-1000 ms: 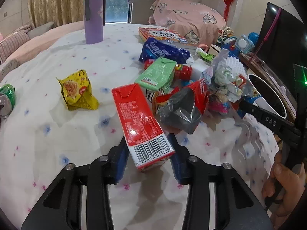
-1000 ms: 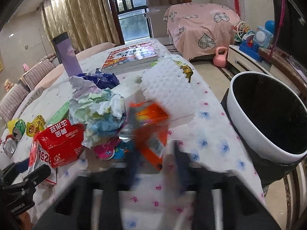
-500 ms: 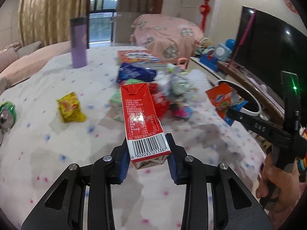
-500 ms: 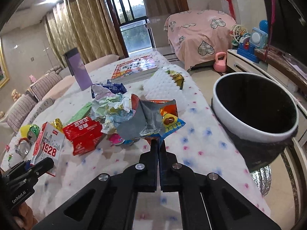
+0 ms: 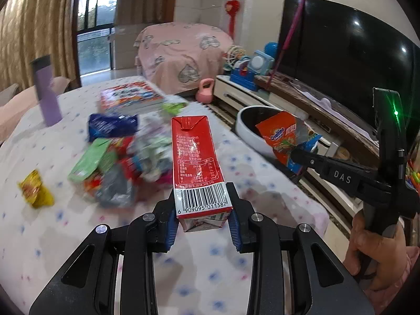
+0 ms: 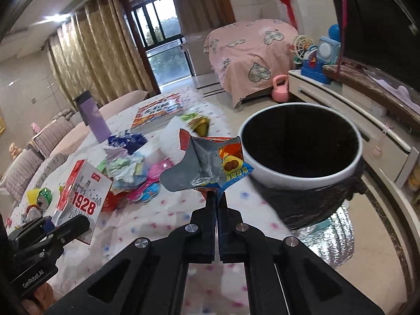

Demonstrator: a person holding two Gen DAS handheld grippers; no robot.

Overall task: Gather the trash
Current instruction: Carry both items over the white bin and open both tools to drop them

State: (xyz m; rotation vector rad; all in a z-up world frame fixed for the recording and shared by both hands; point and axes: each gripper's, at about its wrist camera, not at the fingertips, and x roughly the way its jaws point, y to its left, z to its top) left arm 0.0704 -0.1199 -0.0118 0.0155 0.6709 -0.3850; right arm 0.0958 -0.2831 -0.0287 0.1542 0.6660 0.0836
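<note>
right now the left gripper (image 5: 202, 219) pinches the bottom end of a red milk carton (image 5: 195, 155), its blue pads pressed against the carton's two sides just below the barcode. the carton juts forward and upward, lifted clear of the table (image 5: 65, 225), which is covered in a white cloth with small pink and blue flowers. the right gripper (image 6: 216, 197) has its jaws pressed together on the lower edge of an orange snack wrapper (image 6: 207, 165), whose silver inside is turned toward the camera. the wrapper hangs in the air just beside the white rim of the trash bin (image 6: 302, 173), near the table's edge. in the left wrist view the same wrapper shows in front of the bin's dark opening, and a hand (image 5: 372, 252) grips the handle of that gripper at the lower right.

a blurred heap of trash (image 5: 136, 157) lies on the table: a blue bag, a green carton, crumpled paper and red packets. a yellow packet (image 5: 35, 193) sits apart at the left. farther back a purple tumbler (image 5: 47, 92) stands upright, and a colourful book (image 5: 128, 97) lies flat near the far edge.
</note>
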